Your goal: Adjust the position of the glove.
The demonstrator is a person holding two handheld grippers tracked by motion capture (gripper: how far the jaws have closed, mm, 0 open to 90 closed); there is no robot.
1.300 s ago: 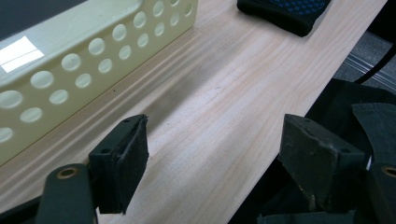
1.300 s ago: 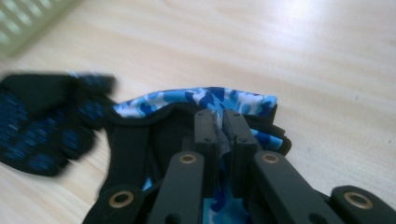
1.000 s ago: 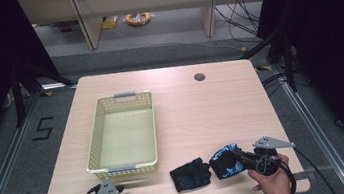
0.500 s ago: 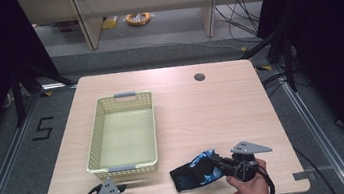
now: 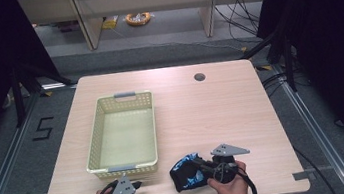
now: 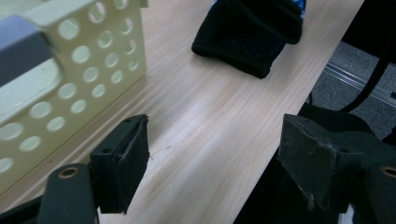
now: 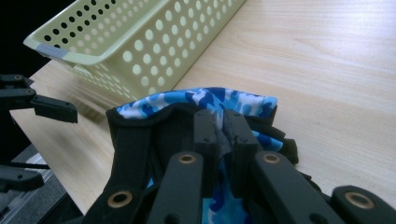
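As gripped, garment (image 5: 186, 173) bunched, axis unclear

A lab or test room — a lone wooden table (image 5: 221, 105) with a cable hole (image 5: 199, 77) stands on grey carpet between metal floor rails (image 5: 3, 169), black curtains (image 5: 332, 30) on both sides, loose cables (image 5: 241, 4) behind, and a taped "5" (image 5: 43, 129) marking the floor.
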